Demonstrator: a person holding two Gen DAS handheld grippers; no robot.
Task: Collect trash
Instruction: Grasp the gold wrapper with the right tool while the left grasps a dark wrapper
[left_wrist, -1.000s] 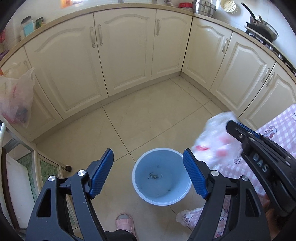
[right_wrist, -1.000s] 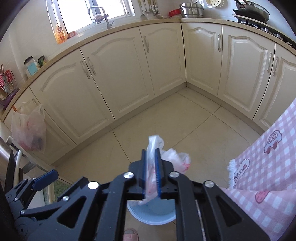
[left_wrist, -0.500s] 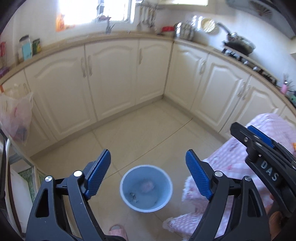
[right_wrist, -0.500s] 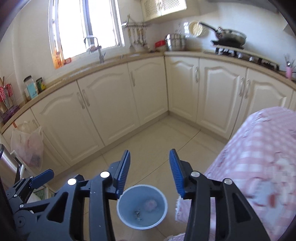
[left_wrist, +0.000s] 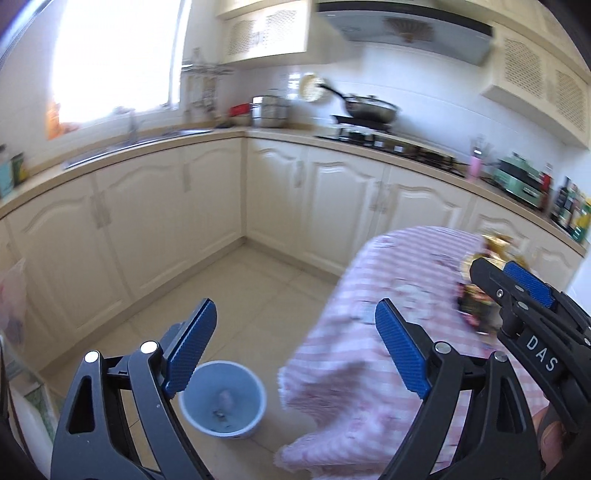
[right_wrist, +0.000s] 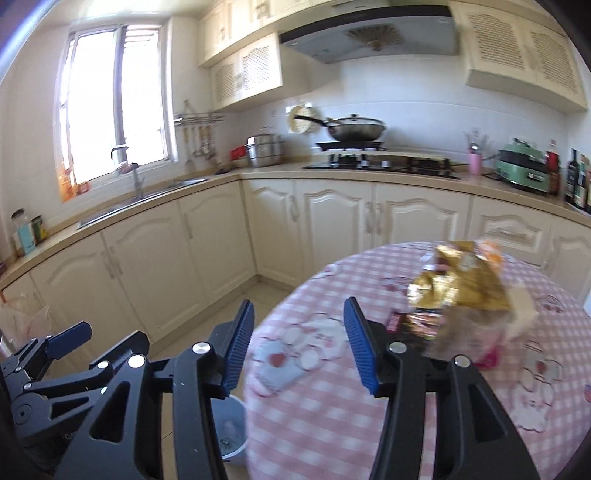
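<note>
A light blue bucket (left_wrist: 222, 400) stands on the tiled floor beside a round table with a pink checked cloth (right_wrist: 388, 387); a crumpled white bag lies inside it. A pile of wrappers, gold foil on top (right_wrist: 461, 284), lies on the cloth, also seen in the left wrist view (left_wrist: 480, 266). My left gripper (left_wrist: 291, 350) is open and empty, raised above the bucket and the table's edge. My right gripper (right_wrist: 299, 350) is open and empty over the table's near edge, left of the pile. The bucket's rim shows below it (right_wrist: 232, 443).
Cream cabinets (right_wrist: 207, 251) run along the back and left walls under a counter with a sink (right_wrist: 147, 199), a stove and wok (right_wrist: 354, 129) and bottles. A plastic bag (right_wrist: 26, 317) hangs at the far left.
The right gripper opened and let the white bag fall into the bucket. Both grippers then rose and swung right, toward the table and its wrappers.
</note>
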